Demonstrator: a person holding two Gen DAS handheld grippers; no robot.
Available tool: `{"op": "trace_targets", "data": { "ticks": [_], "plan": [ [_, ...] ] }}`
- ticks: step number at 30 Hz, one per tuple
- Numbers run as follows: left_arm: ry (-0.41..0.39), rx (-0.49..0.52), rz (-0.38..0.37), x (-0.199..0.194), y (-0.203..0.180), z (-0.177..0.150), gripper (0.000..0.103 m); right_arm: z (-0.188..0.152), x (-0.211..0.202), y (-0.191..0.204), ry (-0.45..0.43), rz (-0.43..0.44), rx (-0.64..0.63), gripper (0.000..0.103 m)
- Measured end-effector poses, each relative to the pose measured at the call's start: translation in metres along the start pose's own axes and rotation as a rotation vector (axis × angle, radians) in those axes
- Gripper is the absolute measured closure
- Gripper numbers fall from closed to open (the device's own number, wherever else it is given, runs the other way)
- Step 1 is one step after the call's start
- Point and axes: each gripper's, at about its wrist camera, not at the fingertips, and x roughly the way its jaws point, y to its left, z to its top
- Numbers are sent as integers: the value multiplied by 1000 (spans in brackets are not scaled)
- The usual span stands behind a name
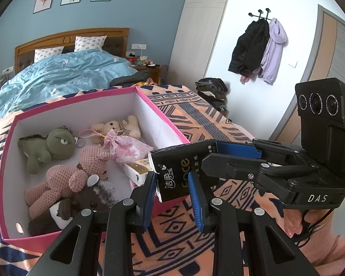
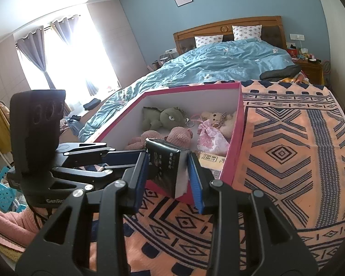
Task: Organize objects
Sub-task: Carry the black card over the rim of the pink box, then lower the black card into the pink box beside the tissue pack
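Seemingly, tissue pack (image 1: 172, 172) lies lengthwise between both tools.

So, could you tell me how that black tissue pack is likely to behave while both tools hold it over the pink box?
The black tissue pack is probably soft and light: its wrapper looks dented between the right tool's pads. Its glossy film may be slippery. Held by the left tool too, it probably sags little above the pink box.
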Motion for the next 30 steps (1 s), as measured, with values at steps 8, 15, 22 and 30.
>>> {"op": "trace_targets", "data": {
  "ticks": [8,15,22,30],
  "plan": [
    [-10,7,13,0,0,4,75,3,-2,0,-10,7,-6,65],
    [-9,8,18,1,1,6,75,5,0,0,-11,6,-8,65],
    [-9,10,24,3,2,8,75,5,0,0,-11,5,-7,65],
    [-7,8,25,4,3,9,75,7,4,-4,-8,2,-2,65]
  ]
}}
